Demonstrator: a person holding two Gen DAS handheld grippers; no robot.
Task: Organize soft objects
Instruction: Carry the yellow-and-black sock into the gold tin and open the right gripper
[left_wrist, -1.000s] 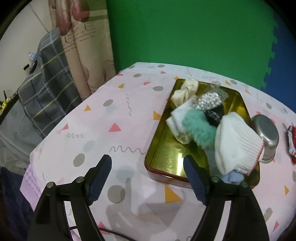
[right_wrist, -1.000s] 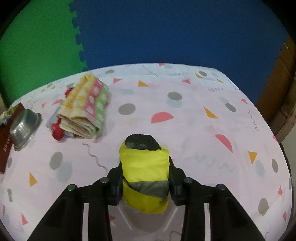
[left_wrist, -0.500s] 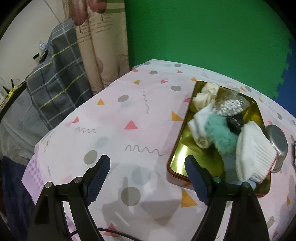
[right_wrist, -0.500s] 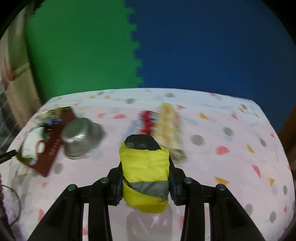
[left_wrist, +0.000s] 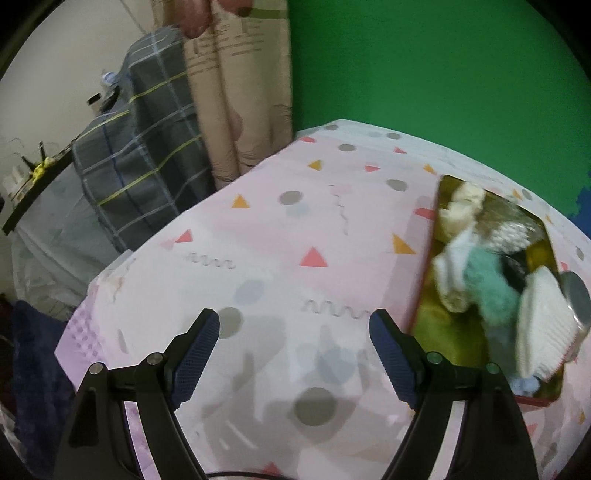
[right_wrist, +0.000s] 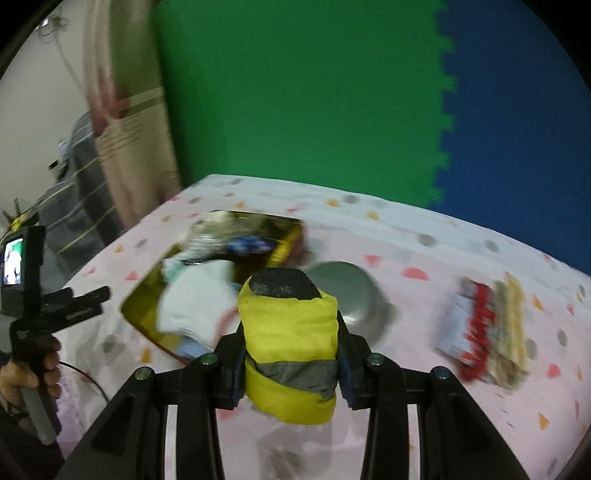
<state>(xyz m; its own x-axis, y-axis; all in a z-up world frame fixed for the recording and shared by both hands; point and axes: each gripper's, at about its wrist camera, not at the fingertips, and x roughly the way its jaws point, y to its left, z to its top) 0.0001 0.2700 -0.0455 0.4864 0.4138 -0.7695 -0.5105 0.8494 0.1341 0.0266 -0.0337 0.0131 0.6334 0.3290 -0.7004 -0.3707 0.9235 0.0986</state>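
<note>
Our right hand-held gripper (right_wrist: 290, 363), clamped on the yellow pouch (right_wrist: 288, 354), has swung left, so the gold tin (right_wrist: 284, 243) of soft things now lies just beyond it. Our left hand-held gripper (left_wrist: 293, 349) has drifted left of the tin, jaws apart and empty; we judge the drop is next.

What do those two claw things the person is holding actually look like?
Both are black, angular two-finger claws with small silver bolts at the joints. The left gripper has dark blue ribbed pads on its fingertips. The right gripper looks the same. In the right wrist view, the left tool carries a small lit screen and a thin dark cable.
</note>
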